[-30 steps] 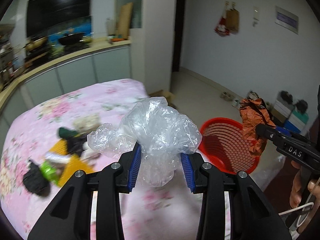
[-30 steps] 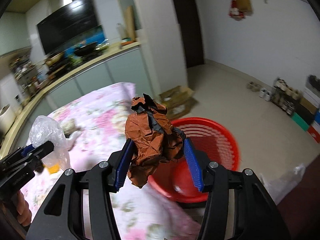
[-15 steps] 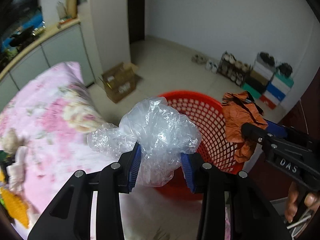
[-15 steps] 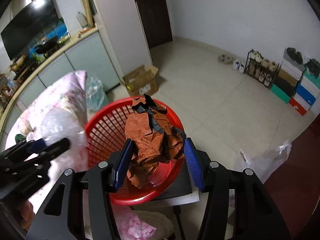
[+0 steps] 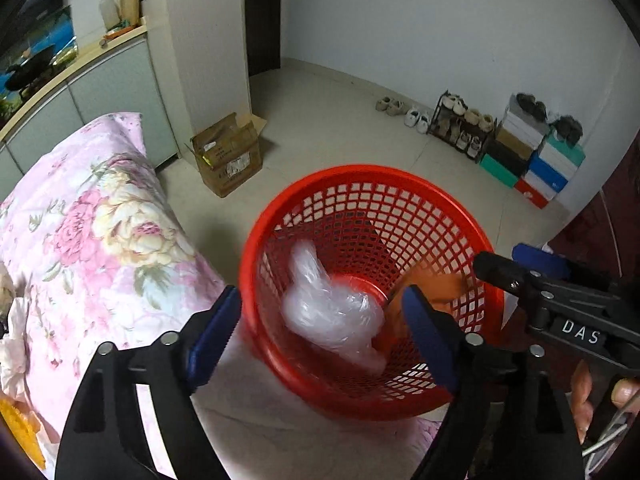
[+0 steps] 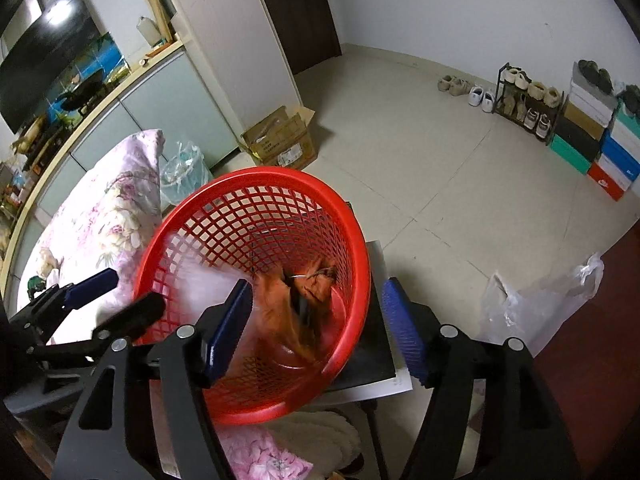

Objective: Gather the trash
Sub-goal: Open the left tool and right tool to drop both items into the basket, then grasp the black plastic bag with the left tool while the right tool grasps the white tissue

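Red basket (image 5: 370,184) under both grippers' empty, spread fingers; clear bag (image 5: 332,312) only leftward, orange wrapper (image 6: 304,300) sharper rightward.

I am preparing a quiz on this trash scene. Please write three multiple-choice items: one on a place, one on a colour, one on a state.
1. Where is the clear plastic bag?
A. on the floor
B. inside the basket
C. on the floral cloth

2. What colour is the basket?
A. red
B. green
C. white

3. How are the left gripper and right gripper?
A. both shut on trash
B. only the left is open
C. both open, holding nothing

Answers:
1 B, the bag lies at the basket's bottom.
2 A, rim and mesh are red.
3 C, the blue pads stand wide apart, and the orange wrapper is in the basket too.
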### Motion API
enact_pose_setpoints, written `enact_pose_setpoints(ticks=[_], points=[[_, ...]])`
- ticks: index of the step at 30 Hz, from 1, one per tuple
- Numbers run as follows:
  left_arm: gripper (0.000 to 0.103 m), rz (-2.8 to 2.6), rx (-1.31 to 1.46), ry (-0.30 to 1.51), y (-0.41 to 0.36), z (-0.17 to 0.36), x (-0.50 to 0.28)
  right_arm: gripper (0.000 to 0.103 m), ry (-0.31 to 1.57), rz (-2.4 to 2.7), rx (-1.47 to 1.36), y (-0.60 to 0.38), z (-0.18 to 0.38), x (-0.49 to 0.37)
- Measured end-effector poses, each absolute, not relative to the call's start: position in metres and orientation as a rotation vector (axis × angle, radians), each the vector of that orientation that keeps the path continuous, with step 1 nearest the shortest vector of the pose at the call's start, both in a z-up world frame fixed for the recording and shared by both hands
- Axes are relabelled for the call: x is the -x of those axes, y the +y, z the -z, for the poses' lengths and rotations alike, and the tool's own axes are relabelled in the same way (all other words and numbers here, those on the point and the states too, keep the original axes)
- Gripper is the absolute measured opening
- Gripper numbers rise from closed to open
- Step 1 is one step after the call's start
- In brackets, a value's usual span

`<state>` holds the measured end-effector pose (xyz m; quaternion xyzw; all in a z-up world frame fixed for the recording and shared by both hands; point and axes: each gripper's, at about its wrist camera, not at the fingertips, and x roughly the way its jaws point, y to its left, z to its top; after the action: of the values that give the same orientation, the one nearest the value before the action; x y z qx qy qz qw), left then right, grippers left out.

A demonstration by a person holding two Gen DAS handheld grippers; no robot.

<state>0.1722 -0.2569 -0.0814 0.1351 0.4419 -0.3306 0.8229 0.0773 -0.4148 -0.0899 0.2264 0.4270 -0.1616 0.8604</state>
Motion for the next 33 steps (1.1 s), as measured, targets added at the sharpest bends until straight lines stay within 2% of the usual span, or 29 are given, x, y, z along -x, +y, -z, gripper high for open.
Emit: enact_pose_setpoints(ticks=[9, 14, 17, 26, 33], points=[[0.082, 0.567, -0.220, 0.753, -0.204, 0.040, -0.148, 0.066, 0.754, 0.322, -0.405, -0.388, 0.053, -0.055], [0.088, 0.519, -0.137, 0.611, -0.163, 0.015, -0.122, 0.081, 0.571, 0.288, -0.313, -0.358, 0.026, -0.038], [0.094, 0.457, -0.119, 0.535, -0.138, 0.005, -0.105, 0.084, 0.518, 0.256, -0.253, -0.339, 0.015, -0.034], [0.094, 0.328, -0.099, 0.601, -0.066, -0.007, -0.096, 0.084, 0.562, 0.080, -0.219, -0.283, 0.002, -0.048], [0.094, 0.145, 0.010, 0.706, 0.041, -0.011, -0.116, 0.088, 0.581, -0.030, -0.192, -0.247, -0.006, -0.054]])
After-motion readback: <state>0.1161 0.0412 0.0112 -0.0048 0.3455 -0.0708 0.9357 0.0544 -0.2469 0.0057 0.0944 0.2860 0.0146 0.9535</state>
